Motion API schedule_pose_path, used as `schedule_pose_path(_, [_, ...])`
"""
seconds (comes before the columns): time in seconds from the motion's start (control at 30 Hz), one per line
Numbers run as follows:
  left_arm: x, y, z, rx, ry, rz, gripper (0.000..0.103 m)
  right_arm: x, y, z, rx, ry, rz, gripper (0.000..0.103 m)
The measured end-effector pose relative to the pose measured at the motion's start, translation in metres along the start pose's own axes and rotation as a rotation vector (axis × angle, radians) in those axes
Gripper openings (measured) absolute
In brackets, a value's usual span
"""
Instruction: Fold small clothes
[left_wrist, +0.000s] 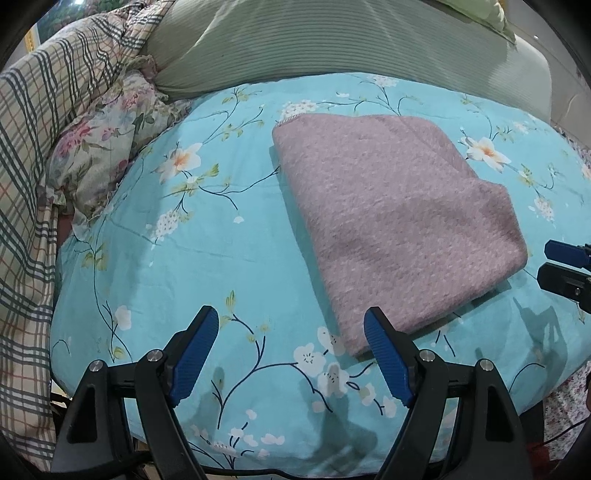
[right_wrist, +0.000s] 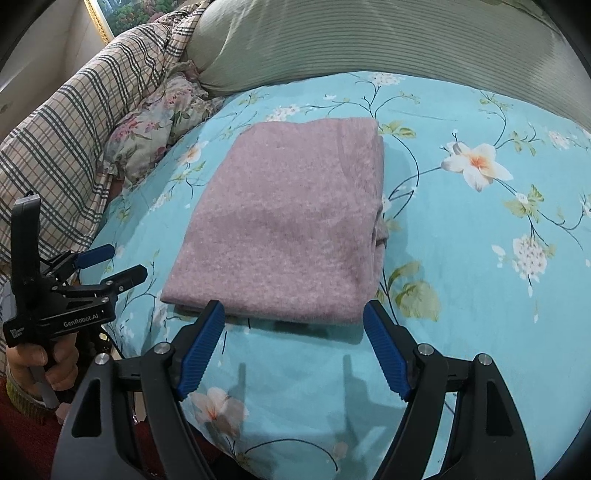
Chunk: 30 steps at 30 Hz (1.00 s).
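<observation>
A mauve fuzzy garment (left_wrist: 391, 218) lies folded into a flat rectangle on the turquoise floral bedsheet (left_wrist: 221, 236); it also shows in the right wrist view (right_wrist: 291, 225). My left gripper (left_wrist: 291, 317) is open and empty, just short of the garment's near corner. It also shows in the right wrist view (right_wrist: 120, 262), left of the garment. My right gripper (right_wrist: 293, 308) is open and empty, its fingertips at the garment's near edge. It shows at the right edge of the left wrist view (left_wrist: 554, 262).
A plaid quilt (left_wrist: 44, 122) and a floral pillow (left_wrist: 107, 147) are bunched along the left. A green ribbed pillow (left_wrist: 295, 40) lies at the back. The bed's front edge (left_wrist: 332, 465) is close below the grippers.
</observation>
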<state>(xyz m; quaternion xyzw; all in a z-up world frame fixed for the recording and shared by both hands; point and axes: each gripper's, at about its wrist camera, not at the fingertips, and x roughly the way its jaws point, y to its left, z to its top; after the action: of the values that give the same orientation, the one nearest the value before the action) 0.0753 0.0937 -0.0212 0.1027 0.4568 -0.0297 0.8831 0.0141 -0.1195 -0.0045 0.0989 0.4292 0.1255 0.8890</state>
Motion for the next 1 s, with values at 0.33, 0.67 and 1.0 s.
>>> schedule_pose_path(0.33, [0.007,0.001,0.012,0.000,0.007,-0.001,0.082,0.007,-0.006,0.017,0.002,-0.007,0.016,0.078])
schedule_pose_path(0.67, [0.017,0.004,0.025,-0.010,0.009,-0.002,0.083,0.017,-0.015,0.043,0.015,-0.026,0.036,0.078])
schedule_pose_path(1.0, [0.064,0.022,0.069,-0.100,0.029,-0.042,0.083,0.092,-0.088,0.123,0.208,-0.037,0.070,0.078])
